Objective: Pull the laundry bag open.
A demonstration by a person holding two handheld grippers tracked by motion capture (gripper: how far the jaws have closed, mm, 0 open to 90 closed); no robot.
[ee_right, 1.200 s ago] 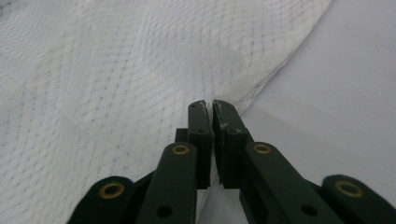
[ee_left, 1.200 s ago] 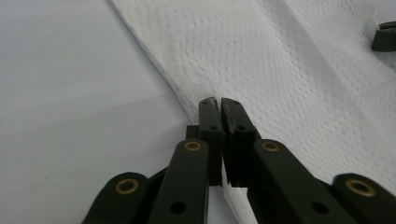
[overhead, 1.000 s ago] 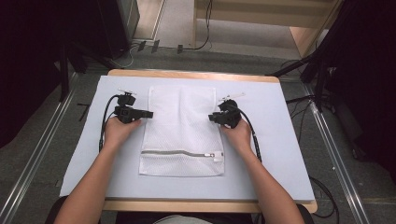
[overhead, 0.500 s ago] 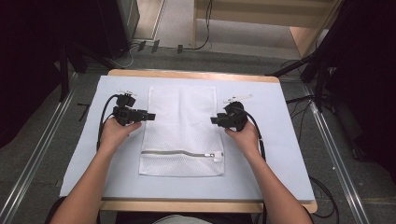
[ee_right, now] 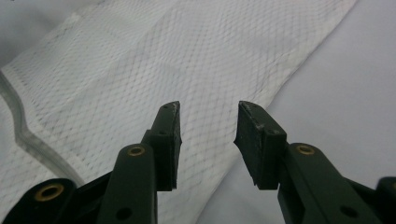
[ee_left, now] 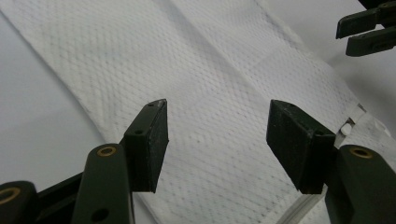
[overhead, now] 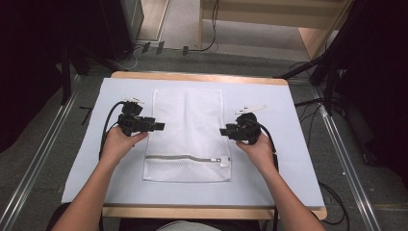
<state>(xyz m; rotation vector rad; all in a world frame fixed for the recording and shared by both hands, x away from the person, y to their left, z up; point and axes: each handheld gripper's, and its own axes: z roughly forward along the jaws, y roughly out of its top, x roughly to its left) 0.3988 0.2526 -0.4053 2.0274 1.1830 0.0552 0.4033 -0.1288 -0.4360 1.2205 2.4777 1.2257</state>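
Between left gripper [overhead: 160, 126] and right gripper [overhead: 224, 131], white mesh bag [overhead: 187, 130].

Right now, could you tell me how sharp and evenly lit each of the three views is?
High view: the table is brightly and evenly lit, the room around it dark; the white mesh laundry bag is soft in detail. Left gripper view: the mesh weave is crisp, the near jaws slightly blurred, and the right gripper far off is soft. Right gripper view: the mesh is sharp mid-frame, hazy toward the top.
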